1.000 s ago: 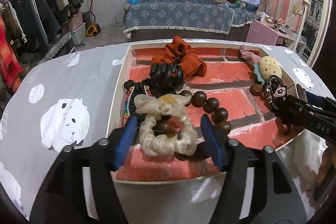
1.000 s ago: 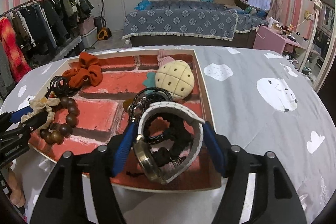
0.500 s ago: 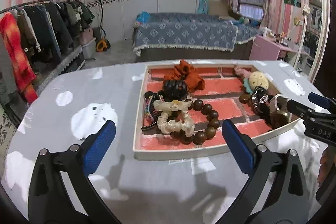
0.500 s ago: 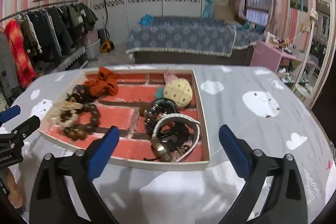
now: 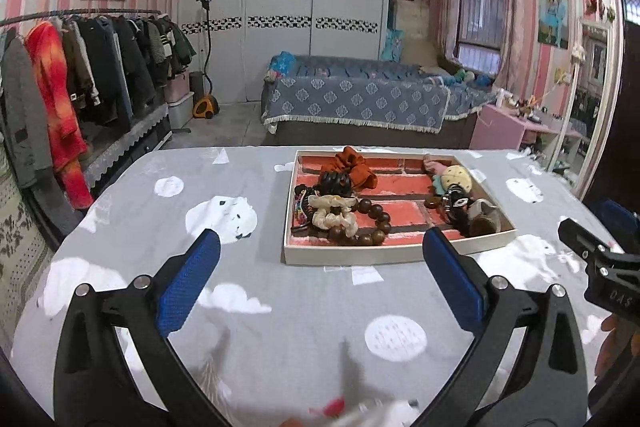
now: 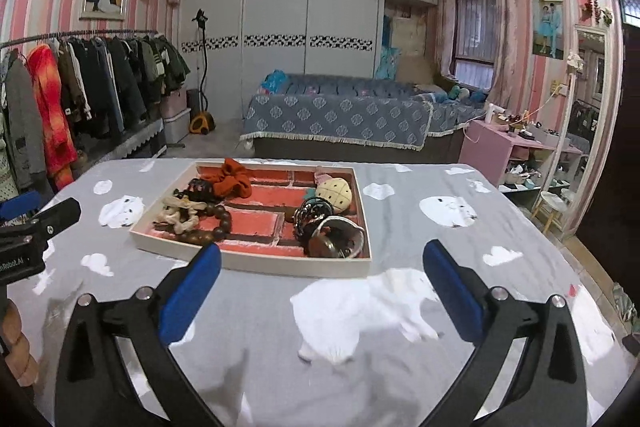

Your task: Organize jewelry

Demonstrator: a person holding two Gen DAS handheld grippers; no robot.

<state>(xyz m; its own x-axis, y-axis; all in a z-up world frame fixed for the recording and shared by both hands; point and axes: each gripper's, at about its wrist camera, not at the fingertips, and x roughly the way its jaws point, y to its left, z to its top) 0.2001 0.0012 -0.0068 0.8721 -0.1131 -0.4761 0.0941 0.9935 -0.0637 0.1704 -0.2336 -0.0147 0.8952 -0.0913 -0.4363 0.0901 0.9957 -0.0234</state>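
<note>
A shallow tray (image 5: 344,260) with a red brick-pattern floor sits on the grey table; it also shows in the right wrist view (image 6: 256,265). It holds a cream scrunchie (image 5: 334,213), a brown bead bracelet (image 5: 378,219), an orange scrunchie (image 5: 354,165), a black claw clip (image 5: 334,183), a pineapple plush (image 5: 456,177) and a white-strap watch (image 6: 340,235). My left gripper (image 5: 320,277) is open and empty, back from the tray's near edge. My right gripper (image 6: 320,281) is open and empty, also short of the tray.
The grey tablecloth (image 5: 200,227) has white cloud and bear prints. A clothes rack (image 5: 80,87) stands at the left, a bed (image 5: 360,99) behind the table, a pink desk (image 6: 504,147) at the right. Something red and white, blurred, lies at the bottom edge of the left wrist view (image 5: 352,409).
Both grippers let go, the left of the cream scrunchie and the right of the watch. Both opened wide and pulled back and up from the tray.
</note>
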